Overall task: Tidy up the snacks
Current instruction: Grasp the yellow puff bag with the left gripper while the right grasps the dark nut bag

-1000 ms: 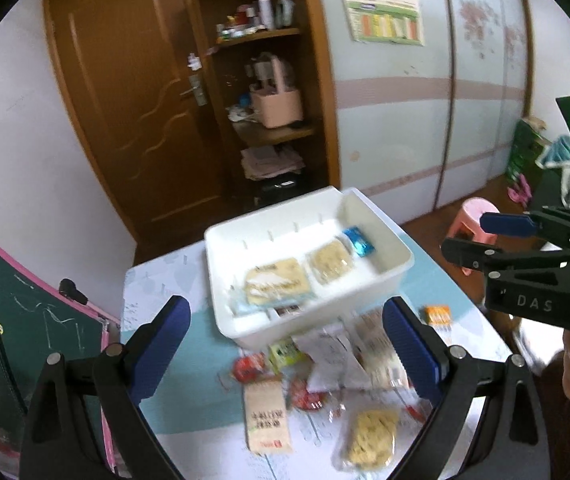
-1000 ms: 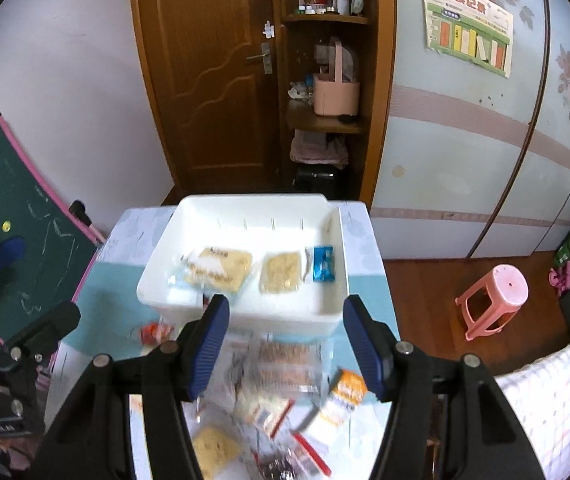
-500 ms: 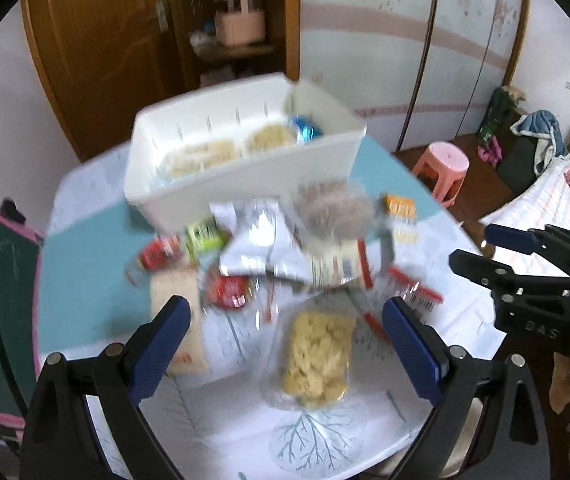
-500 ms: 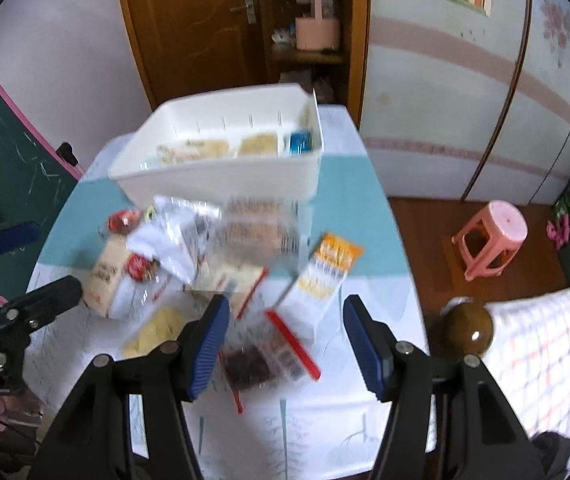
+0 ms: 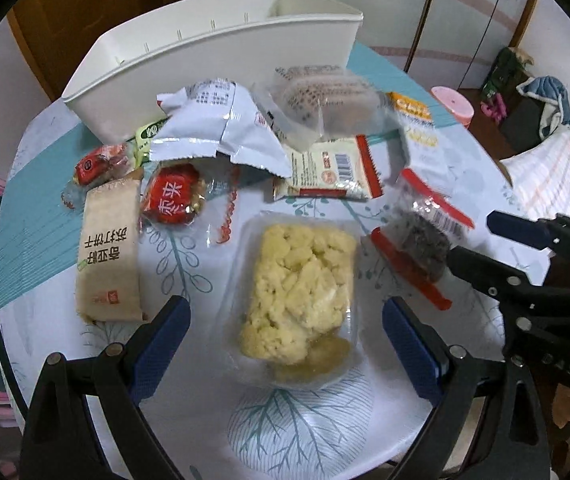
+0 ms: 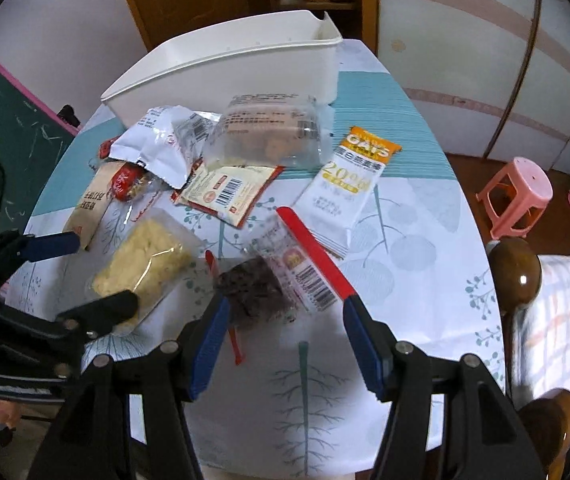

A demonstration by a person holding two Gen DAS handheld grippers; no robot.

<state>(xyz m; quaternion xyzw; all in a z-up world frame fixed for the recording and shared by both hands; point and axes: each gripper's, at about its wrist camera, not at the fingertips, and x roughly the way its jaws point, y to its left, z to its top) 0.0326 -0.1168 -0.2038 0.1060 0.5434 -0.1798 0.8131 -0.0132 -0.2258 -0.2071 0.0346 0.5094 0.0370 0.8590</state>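
A white bin (image 5: 213, 60) stands at the table's far side; it also shows in the right wrist view (image 6: 225, 68). Several snack packs lie in front of it. My left gripper (image 5: 285, 344) is open, its jaws either side of a clear pack of yellow crumbly snack (image 5: 301, 292), just above it. My right gripper (image 6: 285, 336) is open over a clear pack of dark snack with red edges (image 6: 269, 284). A white and orange oats packet (image 6: 345, 188), a silver bag (image 5: 209, 124), a brown packet (image 5: 109, 248) and a red sweet (image 5: 173, 200) lie around.
The round table (image 6: 405, 280) has a white leaf-print cloth with a teal band. A pink stool (image 6: 517, 196) stands on the floor to the right. A wooden chair knob (image 6: 513, 272) is by the table's right edge. A green chalkboard (image 6: 1, 128) leans at left.
Both grippers have dropped and come closer to the table. The view tilted from the bin's inside down to the loose packs in front of it. Both stayed open.
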